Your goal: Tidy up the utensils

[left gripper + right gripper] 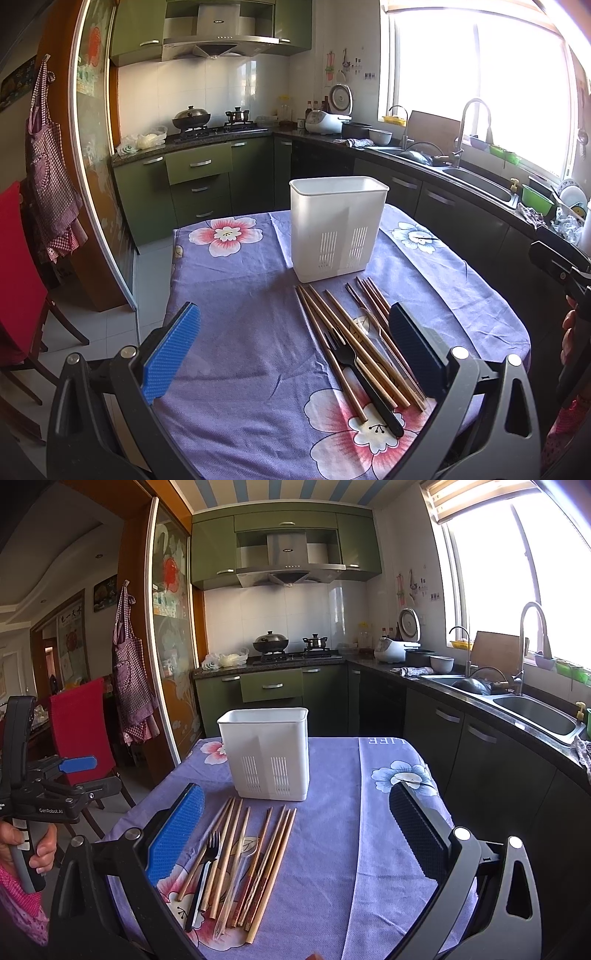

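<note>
- Left gripper point(293, 343): jaws spread wide, nothing between them, held above the tablecloth point(240, 314).
- Right gripper point(295, 829): jaws likewise spread wide and holding nothing, above the same cloth.
- Black plastic fork point(364, 380): lying among the chopsticks, just inside the left gripper's right finger; tines pointing away.
- Wooden chopsticks point(332, 332): loose bundle flat on the cloth, ahead of the left gripper toward its right finger; in the right wrist view, they lie beside that gripper's left finger.
- Clear plastic spoon point(236, 882): lying in the bundle, partly over the chopsticks.
- White utensil holder point(338, 225): upright, slotted at its base, just beyond the chopstick tips, ahead of both grippers.
- Kitchen sink point(480, 184): well beyond, off to the right.
</note>
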Tool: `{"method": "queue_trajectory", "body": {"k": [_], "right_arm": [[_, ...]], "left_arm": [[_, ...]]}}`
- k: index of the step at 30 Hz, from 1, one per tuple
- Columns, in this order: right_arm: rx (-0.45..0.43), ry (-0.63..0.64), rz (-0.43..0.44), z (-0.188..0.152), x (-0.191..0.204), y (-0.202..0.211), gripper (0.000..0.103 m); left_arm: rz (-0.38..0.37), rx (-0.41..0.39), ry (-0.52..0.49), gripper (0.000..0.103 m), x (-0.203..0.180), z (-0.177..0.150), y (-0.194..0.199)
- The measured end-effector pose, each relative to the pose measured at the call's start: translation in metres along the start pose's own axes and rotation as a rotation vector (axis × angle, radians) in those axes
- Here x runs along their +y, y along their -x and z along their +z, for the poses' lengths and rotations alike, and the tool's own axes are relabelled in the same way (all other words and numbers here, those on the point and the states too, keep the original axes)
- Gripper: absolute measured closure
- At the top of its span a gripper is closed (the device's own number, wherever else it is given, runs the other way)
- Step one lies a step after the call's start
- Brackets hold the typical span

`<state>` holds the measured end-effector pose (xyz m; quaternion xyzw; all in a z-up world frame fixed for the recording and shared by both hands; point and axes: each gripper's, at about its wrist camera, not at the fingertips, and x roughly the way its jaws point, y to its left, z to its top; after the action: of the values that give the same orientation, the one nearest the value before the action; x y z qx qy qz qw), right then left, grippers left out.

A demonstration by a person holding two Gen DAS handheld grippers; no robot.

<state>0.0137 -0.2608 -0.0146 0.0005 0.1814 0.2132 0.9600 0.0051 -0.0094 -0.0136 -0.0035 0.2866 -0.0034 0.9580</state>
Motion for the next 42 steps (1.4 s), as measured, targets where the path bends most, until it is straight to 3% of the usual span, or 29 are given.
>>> {"method": "queue_trajectory", "body": {"k": [28, 33, 38, 42], "right_arm": [[0.018, -0.011, -0.007, 0.0, -0.005, -0.003, 0.004], [0.085, -0.037, -0.025, -0.003, -0.013, -0.013, 0.004], [0.229, -0.083, -0.037, -0.004, -0.031, -0.044, 0.004], [0.317, -0.225, 0.06, -0.008, -0.056, -0.068, 0.004]], "left_arm": [[-0.008, 0.025, -0.003, 0.006, -0.001, 0.003, -0.009], [-0.002, 0.142, 0.012, 0.006, -0.001, 0.009, -0.039], [-0.035, 0.356, 0.036, 0.006, -0.009, 0.01, -0.086], [-0.091, 0.529, 0.081, 0.006, -0.016, -0.001, -0.124]]}}
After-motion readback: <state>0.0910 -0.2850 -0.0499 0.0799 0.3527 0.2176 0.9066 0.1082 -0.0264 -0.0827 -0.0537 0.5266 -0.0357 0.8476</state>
